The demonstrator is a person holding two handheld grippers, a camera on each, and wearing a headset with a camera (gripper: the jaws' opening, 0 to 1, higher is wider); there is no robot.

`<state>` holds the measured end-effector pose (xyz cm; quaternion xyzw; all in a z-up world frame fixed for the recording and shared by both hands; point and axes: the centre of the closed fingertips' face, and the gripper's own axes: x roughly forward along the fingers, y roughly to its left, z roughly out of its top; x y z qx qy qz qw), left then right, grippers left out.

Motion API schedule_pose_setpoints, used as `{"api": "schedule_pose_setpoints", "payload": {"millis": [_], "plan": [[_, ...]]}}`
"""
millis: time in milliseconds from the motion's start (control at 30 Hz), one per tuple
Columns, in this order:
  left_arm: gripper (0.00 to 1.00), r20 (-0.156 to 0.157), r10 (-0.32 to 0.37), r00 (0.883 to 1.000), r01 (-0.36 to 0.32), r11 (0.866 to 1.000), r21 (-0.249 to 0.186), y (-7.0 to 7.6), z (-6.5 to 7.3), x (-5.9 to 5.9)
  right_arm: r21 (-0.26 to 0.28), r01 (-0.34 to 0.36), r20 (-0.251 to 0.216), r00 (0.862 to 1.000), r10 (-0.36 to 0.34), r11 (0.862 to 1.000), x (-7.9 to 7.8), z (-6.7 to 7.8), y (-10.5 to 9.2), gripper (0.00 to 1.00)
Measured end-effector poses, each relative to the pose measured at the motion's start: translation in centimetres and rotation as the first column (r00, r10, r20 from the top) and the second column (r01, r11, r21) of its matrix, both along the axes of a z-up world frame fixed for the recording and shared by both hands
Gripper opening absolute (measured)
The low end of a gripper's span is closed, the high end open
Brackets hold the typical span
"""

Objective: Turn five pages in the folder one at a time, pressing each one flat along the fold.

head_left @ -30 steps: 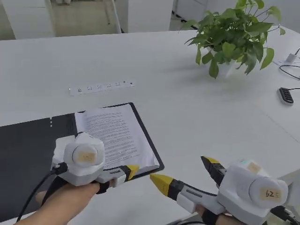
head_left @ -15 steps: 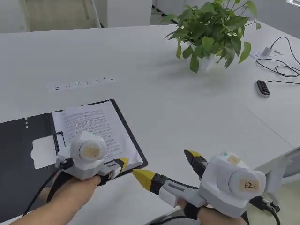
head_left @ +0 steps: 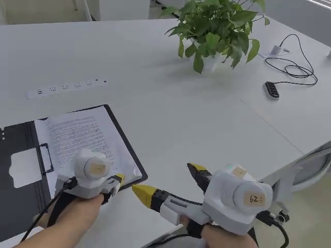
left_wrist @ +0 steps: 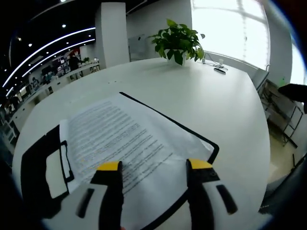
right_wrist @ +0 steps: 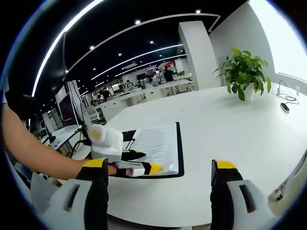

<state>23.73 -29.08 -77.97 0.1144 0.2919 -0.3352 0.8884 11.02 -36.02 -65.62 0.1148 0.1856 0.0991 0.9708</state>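
Observation:
A black folder (head_left: 123, 138) lies open on the white table, its printed page (head_left: 77, 137) uppermost and a white clip (head_left: 25, 166) on the left leaf. My left gripper (head_left: 117, 182) is over the page's near right corner. In the left gripper view it (left_wrist: 153, 166) is open, its jaws spread above the page (left_wrist: 120, 139) and the folder's edge (left_wrist: 212, 147). My right gripper (head_left: 168, 181) is open just right of the folder's corner, over bare table. The right gripper view looks between that gripper's (right_wrist: 159, 165) spread jaws at the left gripper (right_wrist: 108, 141) and the page (right_wrist: 158, 141).
A potted plant (head_left: 214, 28) stands at the back right. A white socket strip (head_left: 66, 88) is set in the table behind the folder. A black power bar (head_left: 271, 89) with cables lies far right. The table's edge (head_left: 289, 155) runs close on the right, with a chair (head_left: 310, 170) beyond it.
The head camera has swung right and down, so everything shifts left in the picture. Both grippers keep about the same place beside the folder's near right corner, both still open.

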Motion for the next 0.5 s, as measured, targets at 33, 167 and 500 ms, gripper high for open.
{"api": "schedule_pose_setpoints", "payload": {"millis": [33, 167, 500], "plan": [[0.52, -0.001, -0.003, 1.000, 0.003, 1.000, -0.001, -0.1, 0.0, -0.1, -0.001, 0.000, -0.001, 1.000, 0.000, 1.000, 0.1, -0.1, 0.0, 0.88], [0.47, 0.009, -0.014, 1.000, 0.014, 1.000, -0.009, -0.2, 0.0, -0.2, -0.002, -0.007, -0.012, 1.000, 0.007, 1.000, 0.5, -0.5, 0.0, 0.87], [0.30, 0.027, -0.022, 0.999, 0.023, 1.000, -0.021, 0.1, -0.1, -0.2, 0.002, -0.034, -0.038, 0.999, 0.034, 0.999, 2.0, -1.1, 0.1, 0.85]]}}
